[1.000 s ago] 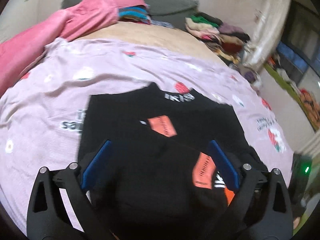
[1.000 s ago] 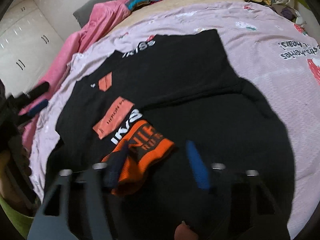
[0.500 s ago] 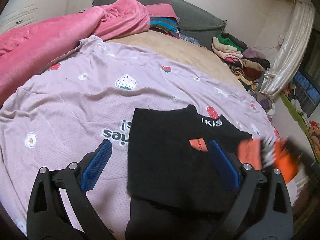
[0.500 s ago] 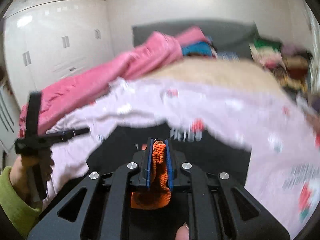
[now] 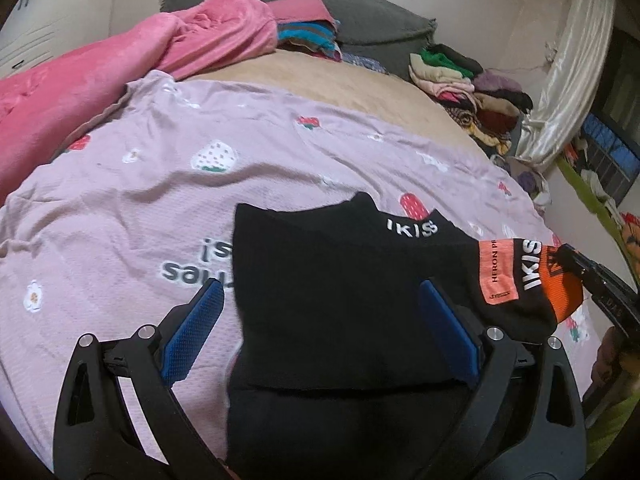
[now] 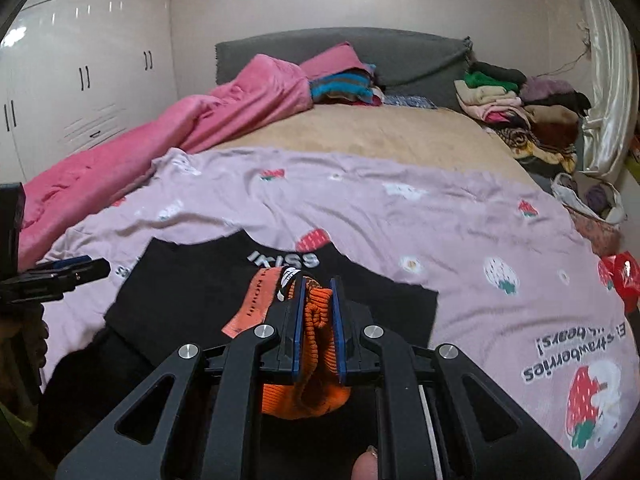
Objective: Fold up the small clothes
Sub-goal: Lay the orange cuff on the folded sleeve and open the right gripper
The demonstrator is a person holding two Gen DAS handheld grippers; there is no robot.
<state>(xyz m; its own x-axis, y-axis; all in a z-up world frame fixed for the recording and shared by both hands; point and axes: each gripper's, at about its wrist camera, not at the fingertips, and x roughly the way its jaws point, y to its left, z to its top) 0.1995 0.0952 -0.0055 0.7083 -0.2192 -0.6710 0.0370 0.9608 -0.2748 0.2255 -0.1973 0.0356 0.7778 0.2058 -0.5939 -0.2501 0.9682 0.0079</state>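
A black sweater with white lettering lies on the lilac strawberry sheet. Its sleeve ends in an orange knit cuff. My right gripper is shut on that cuff and holds the sleeve lifted over the sweater's right side. The held cuff and the right gripper also show at the right edge of the left wrist view. My left gripper is open and empty, hovering over the sweater's lower left part.
A pink blanket lies along the left of the bed. Stacks of folded clothes sit at the far right by a cream curtain. A grey headboard and white wardrobes stand behind.
My right gripper closed on the orange cuff and lifted the sleeve up and to the right. My left gripper stayed open and shifted left over the sweater.
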